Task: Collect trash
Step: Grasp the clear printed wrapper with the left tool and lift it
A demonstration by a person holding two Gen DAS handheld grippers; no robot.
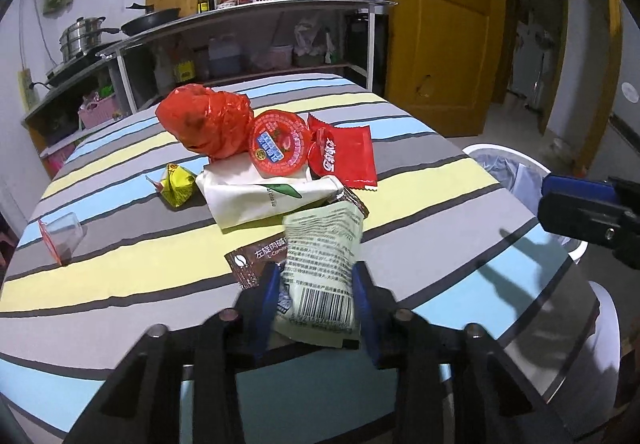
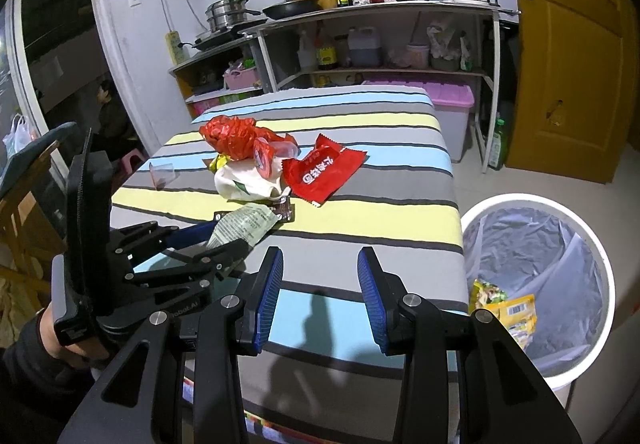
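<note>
My left gripper (image 1: 316,276) is shut on a pale green snack wrapper (image 1: 324,256), held just above the striped table (image 1: 420,244); it also shows in the right wrist view (image 2: 244,224). A brown coffee sachet (image 1: 250,264) lies beside it. Farther back lies a pile: a red plastic bag (image 1: 208,120), a red-lidded cup (image 1: 278,144), a red wrapper (image 1: 350,158), a white pouch (image 1: 256,196), a yellow wrapper (image 1: 176,184) and a clear cup (image 1: 64,234). My right gripper (image 2: 320,264) is open and empty over the table's near edge, left of the white trash bin (image 2: 600,264).
The bin has a clear liner and holds a yellow wrapper (image 2: 512,312). Kitchen shelves (image 2: 380,16) with pans, bottles and a kettle stand behind the table. A pink-lidded storage box (image 2: 452,104) and a wooden door (image 2: 580,44) are at the right.
</note>
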